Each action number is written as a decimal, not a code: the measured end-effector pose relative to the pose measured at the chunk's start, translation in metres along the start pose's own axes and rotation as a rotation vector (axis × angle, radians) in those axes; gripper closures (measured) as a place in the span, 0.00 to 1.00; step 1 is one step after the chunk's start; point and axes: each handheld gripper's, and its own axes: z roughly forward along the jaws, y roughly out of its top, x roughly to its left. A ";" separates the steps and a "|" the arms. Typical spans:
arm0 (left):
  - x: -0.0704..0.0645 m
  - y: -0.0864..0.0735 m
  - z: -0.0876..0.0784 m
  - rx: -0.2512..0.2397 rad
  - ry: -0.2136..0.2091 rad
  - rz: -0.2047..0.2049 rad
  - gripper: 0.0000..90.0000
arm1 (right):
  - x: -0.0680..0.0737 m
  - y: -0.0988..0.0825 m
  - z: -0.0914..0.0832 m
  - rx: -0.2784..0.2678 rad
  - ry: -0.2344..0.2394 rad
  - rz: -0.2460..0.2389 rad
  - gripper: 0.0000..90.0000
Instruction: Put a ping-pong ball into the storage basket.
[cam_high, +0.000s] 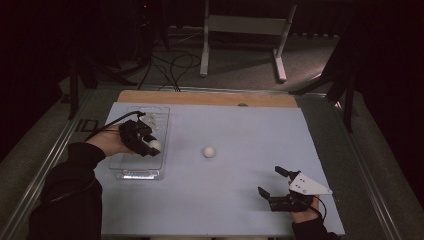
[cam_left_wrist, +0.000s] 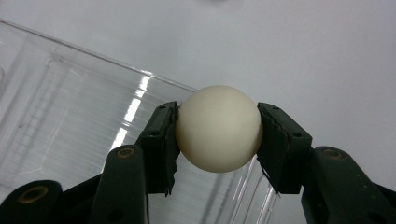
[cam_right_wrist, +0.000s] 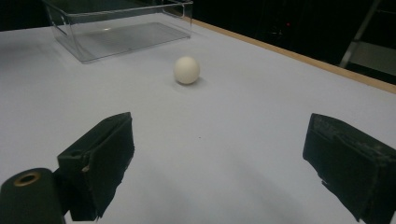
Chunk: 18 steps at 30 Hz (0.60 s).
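A clear plastic box (cam_high: 162, 114) sits at the left of the pale blue table. My left gripper (cam_high: 150, 145) hangs over the box's right wall, shut on a white ball (cam_high: 154, 144). In the left gripper view the ball (cam_left_wrist: 218, 128) is squeezed between both pads, above the clear wall (cam_left_wrist: 70, 121). A second white ball (cam_high: 209, 152) rests on the table's middle, also seen as the ball (cam_right_wrist: 187, 70) ahead in the right gripper view. My right gripper (cam_high: 272, 181) stands open near the front right, nothing between its jaws.
The clear box (cam_right_wrist: 121, 28) lies beyond the loose ball in the right gripper view. A wooden strip (cam_high: 210, 97) borders the table's far edge. White stand legs (cam_high: 240, 30) and cables lie on the floor behind.
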 end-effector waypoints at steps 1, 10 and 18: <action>0.000 0.000 0.002 0.004 -0.002 -0.002 0.57 | 0.000 0.000 0.000 0.000 0.001 -0.001 0.10; 0.003 -0.005 0.014 0.018 -0.018 -0.014 0.57 | 0.000 0.000 0.000 -0.001 0.003 0.001 0.10; 0.005 -0.009 0.024 0.037 -0.034 -0.028 0.57 | 0.000 0.000 0.000 0.000 0.003 0.000 0.10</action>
